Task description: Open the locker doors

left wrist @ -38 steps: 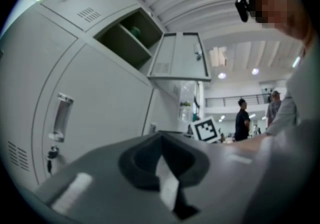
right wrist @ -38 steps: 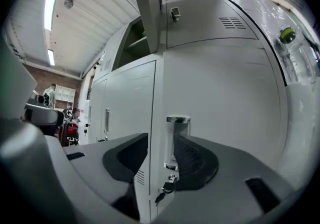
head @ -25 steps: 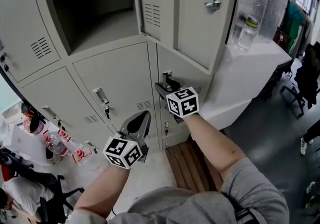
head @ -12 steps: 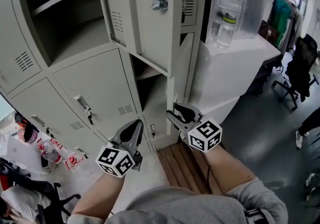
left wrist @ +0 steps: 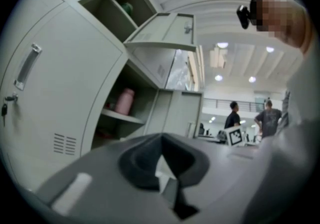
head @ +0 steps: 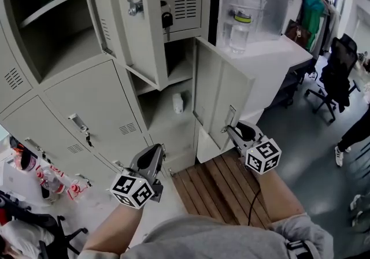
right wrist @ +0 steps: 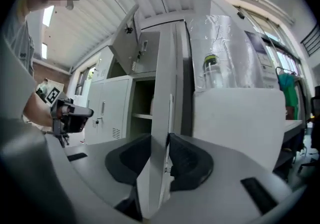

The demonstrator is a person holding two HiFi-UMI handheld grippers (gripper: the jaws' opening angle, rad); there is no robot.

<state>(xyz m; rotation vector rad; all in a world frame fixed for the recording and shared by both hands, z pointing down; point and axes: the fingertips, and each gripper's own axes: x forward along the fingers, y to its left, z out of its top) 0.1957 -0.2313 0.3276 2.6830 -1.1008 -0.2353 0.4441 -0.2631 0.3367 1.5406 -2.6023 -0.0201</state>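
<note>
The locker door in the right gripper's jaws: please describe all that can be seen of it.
The locker door looks like pale grey painted metal, a plain upright panel with a small handle near its free edge. It stands swung open from its compartment. The right gripper, whose jaws have just been closing, clasps that edge.

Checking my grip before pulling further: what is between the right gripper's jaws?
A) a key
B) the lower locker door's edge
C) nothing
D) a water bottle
B: the right gripper has the lower locker door edge-on between its jaws, which have just been closing, pads against both faces.
</note>
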